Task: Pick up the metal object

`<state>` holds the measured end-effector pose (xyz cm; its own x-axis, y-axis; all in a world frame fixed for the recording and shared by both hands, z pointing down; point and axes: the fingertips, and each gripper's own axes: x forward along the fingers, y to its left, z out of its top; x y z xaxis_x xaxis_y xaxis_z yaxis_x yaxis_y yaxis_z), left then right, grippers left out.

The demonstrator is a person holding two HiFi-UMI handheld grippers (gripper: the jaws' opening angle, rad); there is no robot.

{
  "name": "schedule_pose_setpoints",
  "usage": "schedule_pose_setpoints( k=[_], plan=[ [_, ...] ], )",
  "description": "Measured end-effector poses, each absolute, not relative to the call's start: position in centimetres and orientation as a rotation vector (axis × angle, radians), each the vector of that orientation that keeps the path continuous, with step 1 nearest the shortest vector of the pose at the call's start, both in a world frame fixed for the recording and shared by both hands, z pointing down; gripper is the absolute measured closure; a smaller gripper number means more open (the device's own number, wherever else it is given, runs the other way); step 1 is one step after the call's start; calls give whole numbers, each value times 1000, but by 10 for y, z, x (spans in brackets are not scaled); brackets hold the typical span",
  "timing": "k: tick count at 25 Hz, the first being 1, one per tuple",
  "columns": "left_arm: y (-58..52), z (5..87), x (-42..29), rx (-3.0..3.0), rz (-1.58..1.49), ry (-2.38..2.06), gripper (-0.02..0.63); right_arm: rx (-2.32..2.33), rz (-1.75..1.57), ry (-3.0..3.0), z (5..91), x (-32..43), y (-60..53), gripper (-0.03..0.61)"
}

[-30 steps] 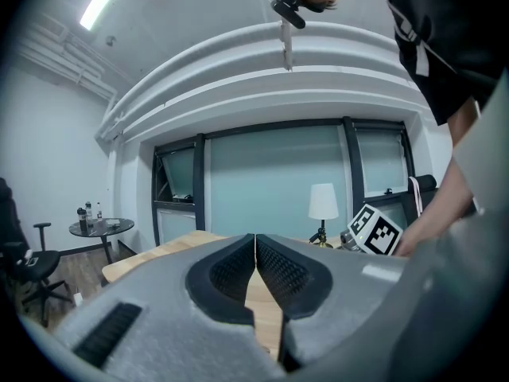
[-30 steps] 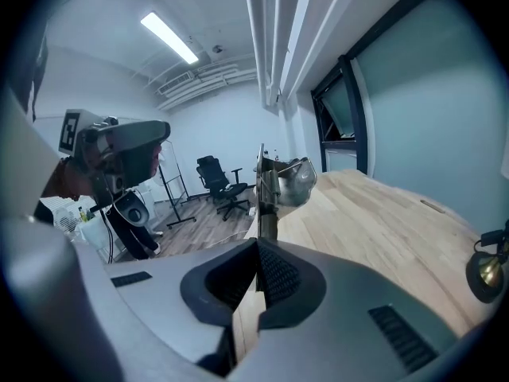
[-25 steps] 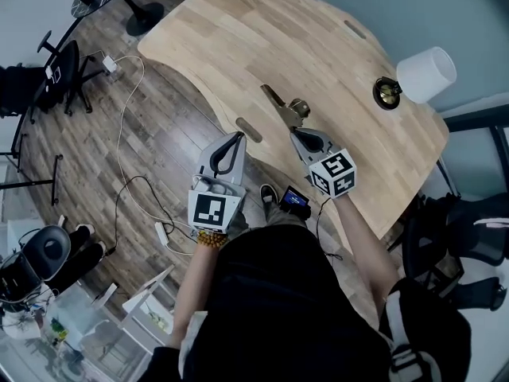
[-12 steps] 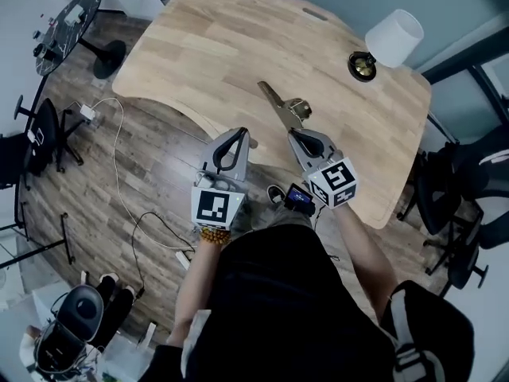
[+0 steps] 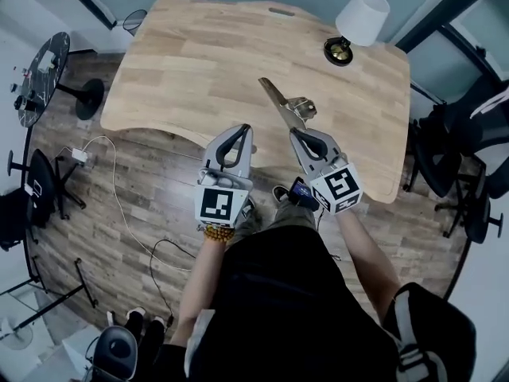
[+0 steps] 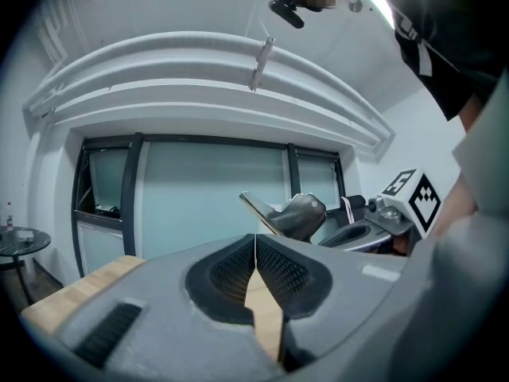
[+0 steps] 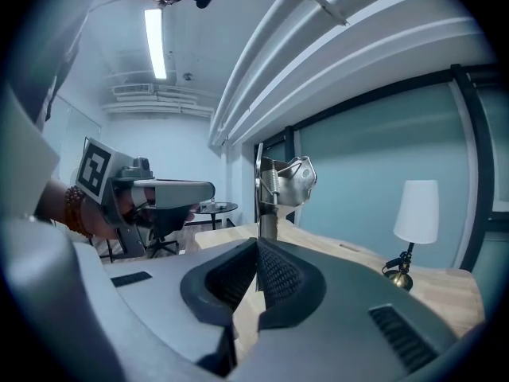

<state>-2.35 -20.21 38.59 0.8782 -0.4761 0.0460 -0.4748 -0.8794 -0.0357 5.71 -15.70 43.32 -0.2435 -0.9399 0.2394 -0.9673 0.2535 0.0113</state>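
1. the metal object (image 5: 285, 104) is a spring-loaded clamp-like tool: a long flat bar, a coil spring and a curved lever, all bare steel. it sits at the tip of the right gripper (image 5: 296, 132), over the near part of the wooden desk (image 5: 199, 62), well apart from the white-shaded lamp (image 5: 362, 16).
2. in the right gripper view the jaws are pressed together on the thin lower end of the bar, and the rest of the tool stands up beyond them. it appears lifted off the wood.
3. judged from its look, the tool is rigid, fairly heavy for its size and smooth, so it could pivot or slip in a narrow pinch. the flat bar is the sensible place to grip. a hold nearer the spring would likely sit closer to its balance point.
4. the left gripper (image 5: 243, 127) has its jaws pressed together with nothing between them. it takes no part in the hold.
5. the left forearm (image 5: 203, 269) and right forearm (image 5: 362, 245) both reach forward from the body. the grippers lie side by side, tips pointing away toward the desk, marker cubes nearest the person.
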Motion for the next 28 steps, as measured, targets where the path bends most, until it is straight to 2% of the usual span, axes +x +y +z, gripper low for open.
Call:
schedule_pose_setpoints(
  k=[16,28],
  plan=[
    [-198,387,0,-2999,-5,539,594,2024,204,-2286,426,67,-137,577],
    [-202,398,-5,-3063,76,612,594,2154,150,-2151,432,68,-127,577]
  ],
)
